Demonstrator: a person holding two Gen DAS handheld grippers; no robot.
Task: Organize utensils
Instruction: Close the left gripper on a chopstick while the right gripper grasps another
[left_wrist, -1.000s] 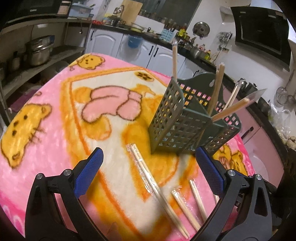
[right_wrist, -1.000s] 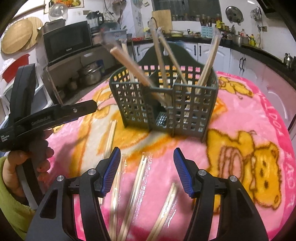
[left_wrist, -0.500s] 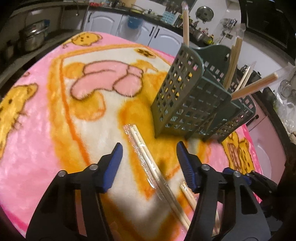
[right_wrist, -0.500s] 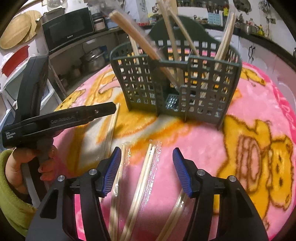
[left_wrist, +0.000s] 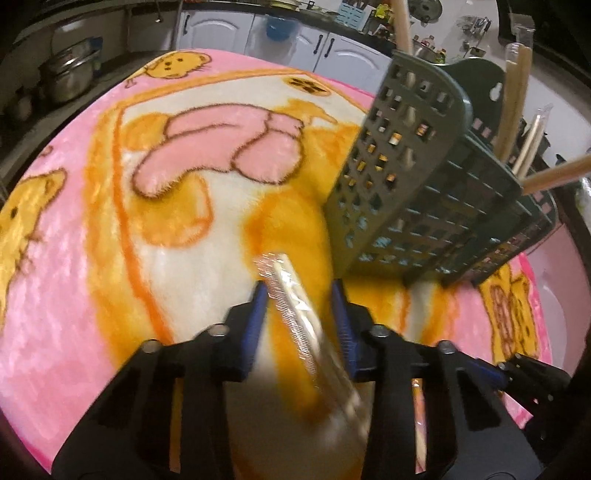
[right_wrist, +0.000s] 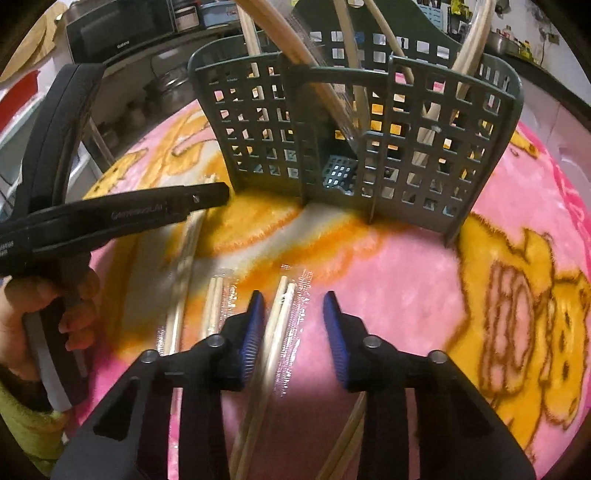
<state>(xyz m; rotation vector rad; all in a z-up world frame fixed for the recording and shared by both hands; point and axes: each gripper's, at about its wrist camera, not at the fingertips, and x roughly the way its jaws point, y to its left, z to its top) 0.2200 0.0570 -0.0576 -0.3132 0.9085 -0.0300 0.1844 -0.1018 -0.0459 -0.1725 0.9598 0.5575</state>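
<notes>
A grey-green lattice utensil caddy (left_wrist: 424, 206) (right_wrist: 354, 129) stands on the pink cartoon blanket (left_wrist: 92, 221) and holds several wrapped chopstick pairs. My left gripper (left_wrist: 301, 314) is open low over the blanket, its blue pads on either side of a plastic-wrapped chopstick pair (left_wrist: 295, 295) without touching it. My right gripper (right_wrist: 293, 317) is open, straddling another wrapped pair (right_wrist: 282, 314) lying on the blanket. More wrapped pairs (right_wrist: 214, 306) lie to its left. The left gripper's black body (right_wrist: 110, 218) shows in the right wrist view.
Kitchen cabinets and a dark counter (left_wrist: 258, 22) run behind the table. Steel pots (left_wrist: 70, 77) sit on a low shelf at the left. A microwave (right_wrist: 118, 29) stands at the back left. The table's edge curves close at the right (left_wrist: 554, 295).
Both grippers have moved down and forward toward the blanket and narrowed their jaws. Each now straddles a wrapped chopstick pair. The caddy looms larger in both views.
</notes>
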